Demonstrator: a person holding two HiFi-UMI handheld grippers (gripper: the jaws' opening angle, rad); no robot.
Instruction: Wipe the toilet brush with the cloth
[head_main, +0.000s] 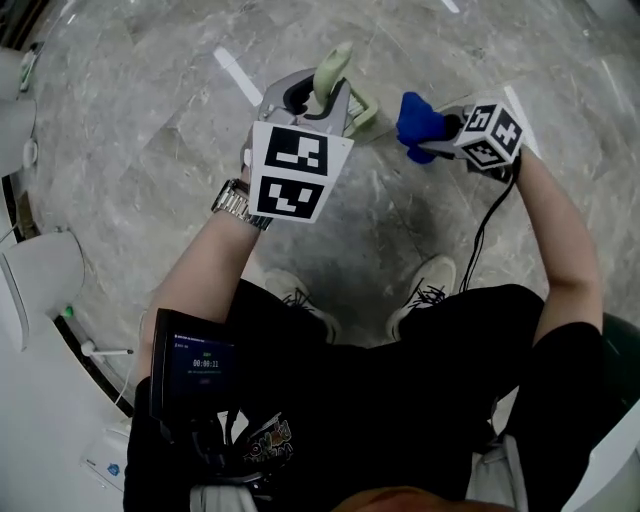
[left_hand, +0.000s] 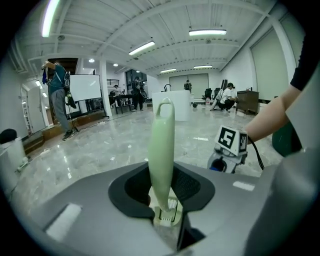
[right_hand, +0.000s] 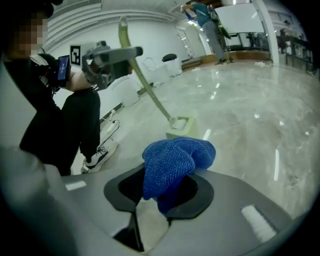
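My left gripper (head_main: 316, 100) is shut on the pale green toilet brush handle (head_main: 330, 72), which stands up between the jaws (left_hand: 162, 150). In the right gripper view the handle (right_hand: 147, 85) slants from that left gripper (right_hand: 107, 62) down to the square brush head (right_hand: 180, 125), low over the floor. A bunched blue cloth (right_hand: 175, 160) is clamped in my right gripper (right_hand: 165, 192) and bulges out over the jaws. From above, the cloth (head_main: 420, 122) and right gripper (head_main: 440, 135) sit just right of the brush head (head_main: 362, 110), apart from it.
Grey marble floor (head_main: 150, 120) lies all around. White toilet fixtures (head_main: 40, 270) line the left edge. My shoes (head_main: 430, 290) are below the grippers, and a black cable (head_main: 488, 225) trails from the right gripper. Other people and a whiteboard (left_hand: 85, 87) stand far off.
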